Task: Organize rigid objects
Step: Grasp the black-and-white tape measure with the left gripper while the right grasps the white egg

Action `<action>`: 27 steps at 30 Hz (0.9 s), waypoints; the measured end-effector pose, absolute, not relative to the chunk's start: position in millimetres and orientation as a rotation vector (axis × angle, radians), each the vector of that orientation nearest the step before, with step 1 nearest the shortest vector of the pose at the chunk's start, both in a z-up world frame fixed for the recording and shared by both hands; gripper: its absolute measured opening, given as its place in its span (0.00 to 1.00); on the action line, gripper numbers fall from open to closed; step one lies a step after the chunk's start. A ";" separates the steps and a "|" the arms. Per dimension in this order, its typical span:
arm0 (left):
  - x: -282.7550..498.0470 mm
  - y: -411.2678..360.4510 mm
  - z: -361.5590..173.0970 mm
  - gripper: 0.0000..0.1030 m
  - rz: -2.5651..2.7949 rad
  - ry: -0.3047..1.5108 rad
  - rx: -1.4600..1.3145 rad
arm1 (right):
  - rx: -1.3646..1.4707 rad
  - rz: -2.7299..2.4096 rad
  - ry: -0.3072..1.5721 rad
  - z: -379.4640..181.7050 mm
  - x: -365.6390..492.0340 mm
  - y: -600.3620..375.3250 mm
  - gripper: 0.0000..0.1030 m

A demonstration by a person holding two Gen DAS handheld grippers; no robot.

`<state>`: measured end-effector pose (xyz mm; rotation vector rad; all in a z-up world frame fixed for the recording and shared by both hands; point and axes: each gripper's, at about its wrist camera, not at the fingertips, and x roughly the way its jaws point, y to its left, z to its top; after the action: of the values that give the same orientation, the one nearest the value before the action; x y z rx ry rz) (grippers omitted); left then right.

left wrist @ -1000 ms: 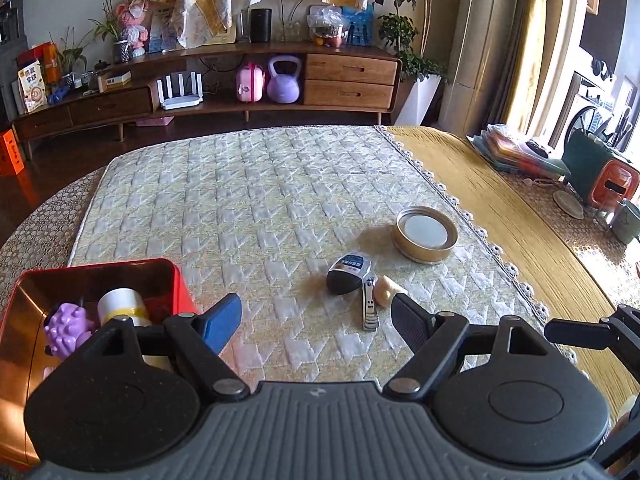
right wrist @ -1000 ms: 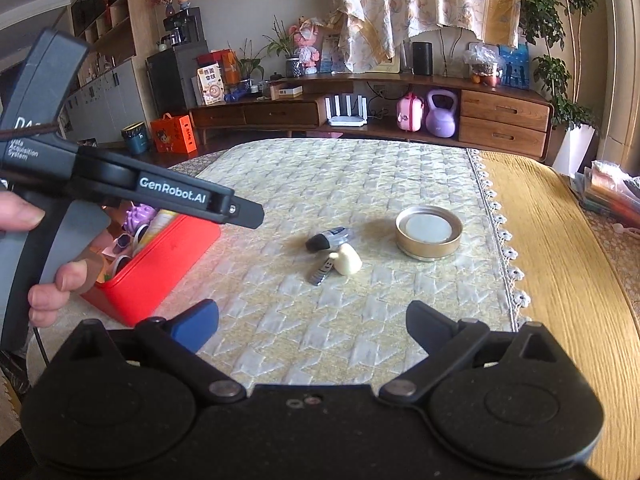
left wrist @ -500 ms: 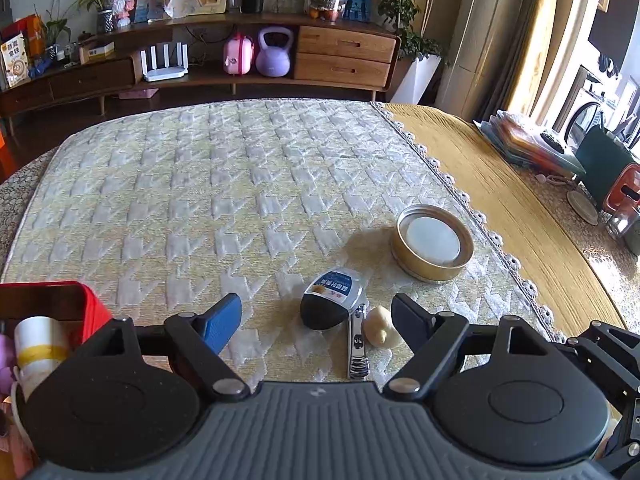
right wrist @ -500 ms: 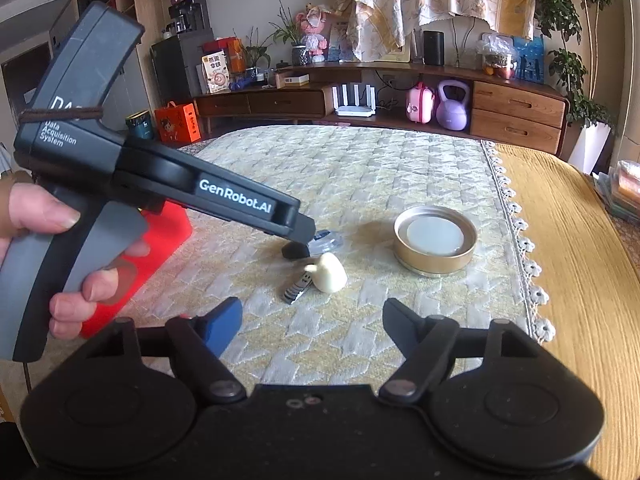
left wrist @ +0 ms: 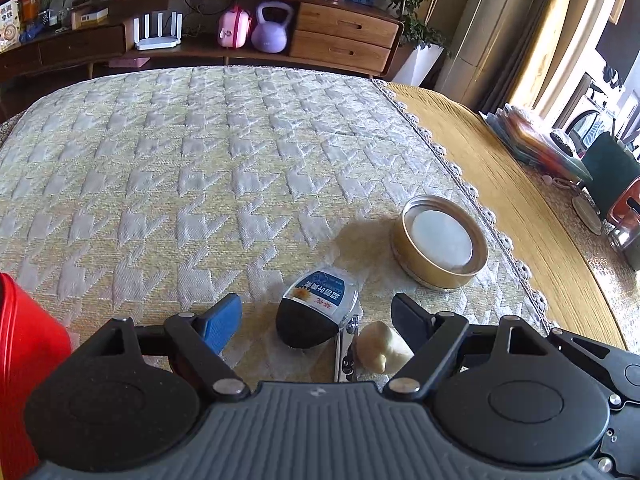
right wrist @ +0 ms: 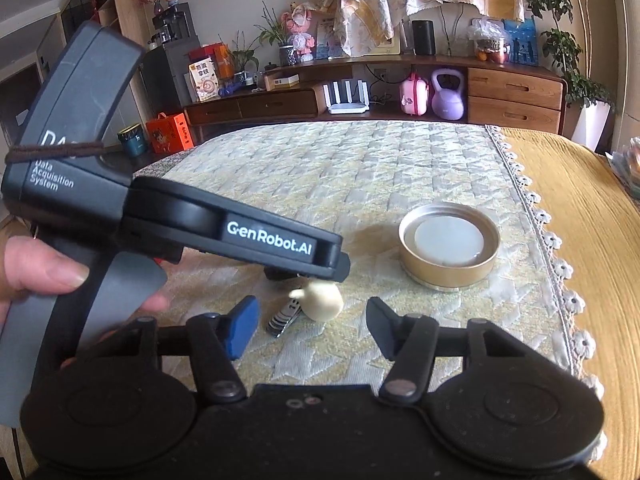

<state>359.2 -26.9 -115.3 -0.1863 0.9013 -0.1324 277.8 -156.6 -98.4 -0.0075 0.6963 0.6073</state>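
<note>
My left gripper [left wrist: 318, 318] is open and low over the quilted cloth, its fingers either side of a small black-capped bottle with a blue label [left wrist: 316, 312]. A metal nail clipper [left wrist: 346, 350] and a cream-coloured lump [left wrist: 380, 346] lie just right of the bottle. My right gripper [right wrist: 312, 326] is open and empty, just short of the clipper [right wrist: 286, 316] and the lump [right wrist: 322, 300]. The left gripper's body [right wrist: 172, 220] crosses the right wrist view and hides the bottle there. A round gold tin lid [left wrist: 440, 242] lies to the right.
A red box [left wrist: 24, 356] stands at the left edge of the left wrist view. The lace-edged cloth ends to the right on a yellow tablecloth [left wrist: 520, 200]. Clutter sits at the far right [left wrist: 600, 184]. A wooden sideboard [right wrist: 400, 96] stands behind the table.
My left gripper has moved right and forward from the red box and come down around the bottle. My right gripper has edged forward toward the clipper and the lump. Both stay open.
</note>
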 end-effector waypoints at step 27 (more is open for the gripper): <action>353.2 -34.3 -115.1 0.35 -0.181 0.831 -0.162 | 0.034 0.556 0.674 -109.6 285.6 -155.8 0.28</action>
<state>353.2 -34.3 -115.1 -0.1621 0.8310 -0.1808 285.6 -155.8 -109.6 0.0337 0.6742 0.5559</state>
